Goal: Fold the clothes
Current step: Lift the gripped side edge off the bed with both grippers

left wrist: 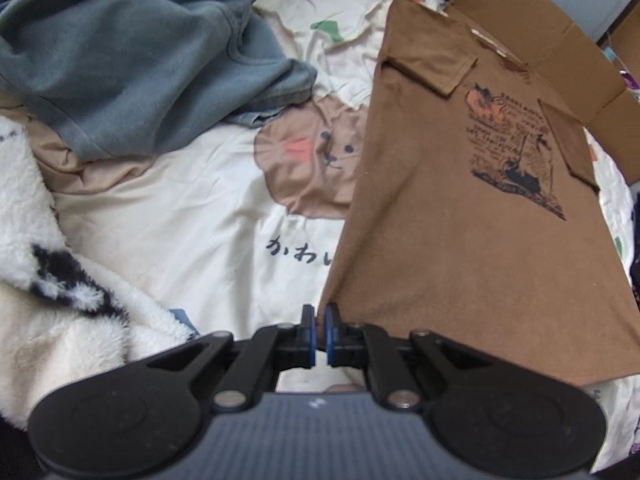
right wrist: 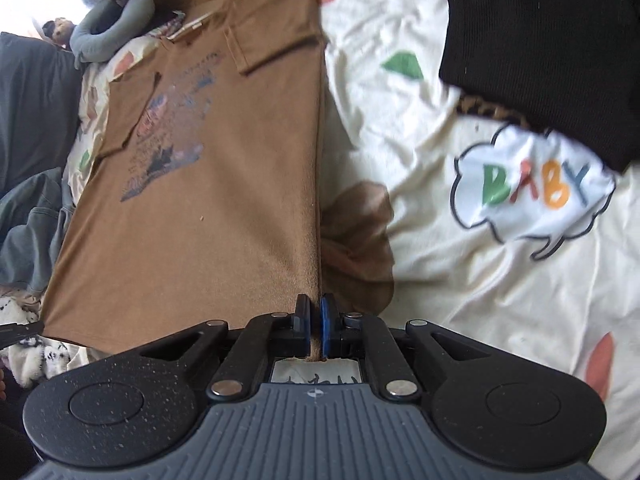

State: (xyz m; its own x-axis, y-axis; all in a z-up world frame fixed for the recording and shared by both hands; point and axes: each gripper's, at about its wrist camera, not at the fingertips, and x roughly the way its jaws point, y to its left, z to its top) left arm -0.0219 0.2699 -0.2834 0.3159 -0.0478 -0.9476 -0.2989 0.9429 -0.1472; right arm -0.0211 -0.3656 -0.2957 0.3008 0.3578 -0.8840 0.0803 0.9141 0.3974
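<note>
Bedding everywhere, basically: a cream bed cover printed with cartoon animal faces, little coloured patches and some dark handwritten-style characters, and in the right wrist view a cloud-shaped bubble reading "BABY". Spread across the middle of it is the brown T-shirt, printed side up with its dark graphic showing, and both sleeves folded in over the body. Its near hem edge is raised off the cover, pinched at both corners. On the one side the left claw has its blue pads squeezed nearly together at the shirt's near left corner, the cloth meeting the tip of the pads. On the other side the right claw is clamped on the shirt's right edge, and you can see a strip of brown fabric running right down between the blue pads. The far end of the shirt lies up against a flattened cardboard box. Off to the left in the left wrist view there's a heap of blue-grey clothes, with a fluffy white blanket with black patches in front of it. The right wrist view has a black ribbed garment lying top right on the cover, well apart from the shirt, with a bit of leopard-pattern fabric poking out from underneath. A grey curved pillow sits at the far left corner there.
</note>
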